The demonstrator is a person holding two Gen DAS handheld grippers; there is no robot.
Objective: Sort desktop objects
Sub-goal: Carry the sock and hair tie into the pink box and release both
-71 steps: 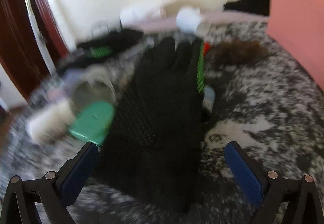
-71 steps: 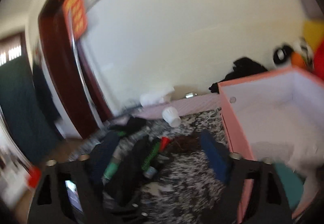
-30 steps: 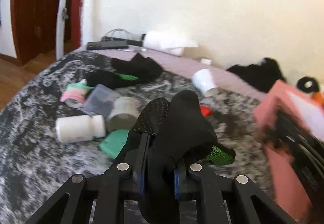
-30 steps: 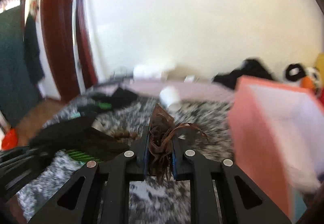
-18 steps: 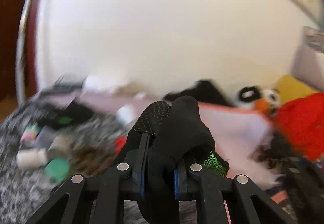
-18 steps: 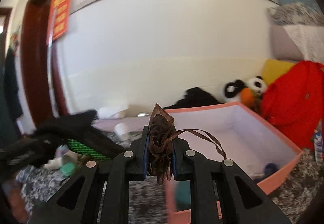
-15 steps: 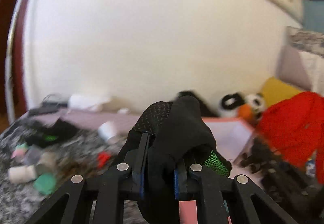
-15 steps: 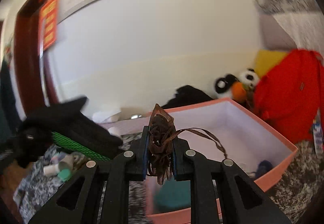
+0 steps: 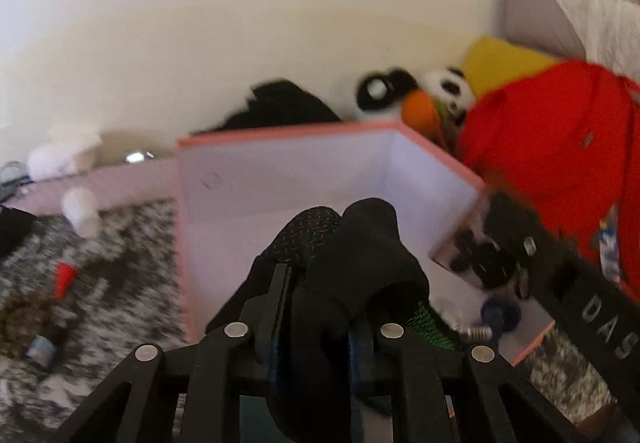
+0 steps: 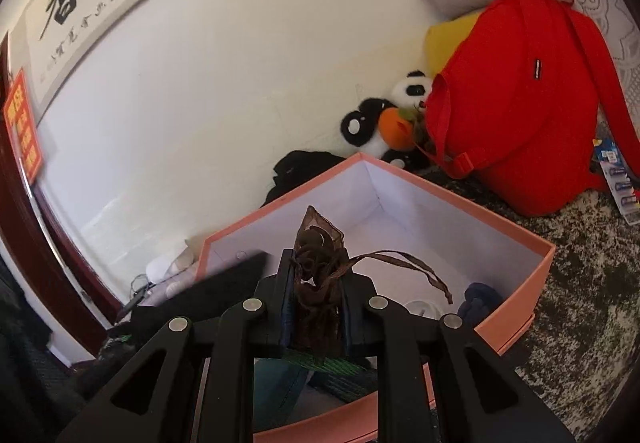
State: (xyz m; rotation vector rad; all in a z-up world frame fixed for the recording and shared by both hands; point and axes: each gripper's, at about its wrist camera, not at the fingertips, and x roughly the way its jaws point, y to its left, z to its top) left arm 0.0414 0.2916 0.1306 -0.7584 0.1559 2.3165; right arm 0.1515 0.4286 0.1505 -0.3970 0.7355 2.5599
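Left gripper [image 9: 316, 327] jaws were just starting to open, black glove [image 9: 352, 267] with green cuff still pinched between the pads, bunched up above the pink box [image 9: 280, 135]. Right gripper [image 10: 316, 307] jaws clenched on a brown organza drawstring pouch [image 10: 320, 267], ribbon ties trailing to the right, also above the open box. Inside the box in the right wrist view: a dark blue item [image 10: 480, 299] by the near right wall, something teal [image 10: 276, 375] under the gripper; what they are cannot tell. Box sat on a black-and-white mottled bedspread [image 10: 580, 267]. Left of it on the bedspread, blurred: white paper cup [image 9: 80, 211], small red piece [image 9: 64, 277]. Behind the box: black clothing [image 10: 300, 167], panda plush [image 10: 384, 115], red backpack [image 10: 516, 99], white wall.
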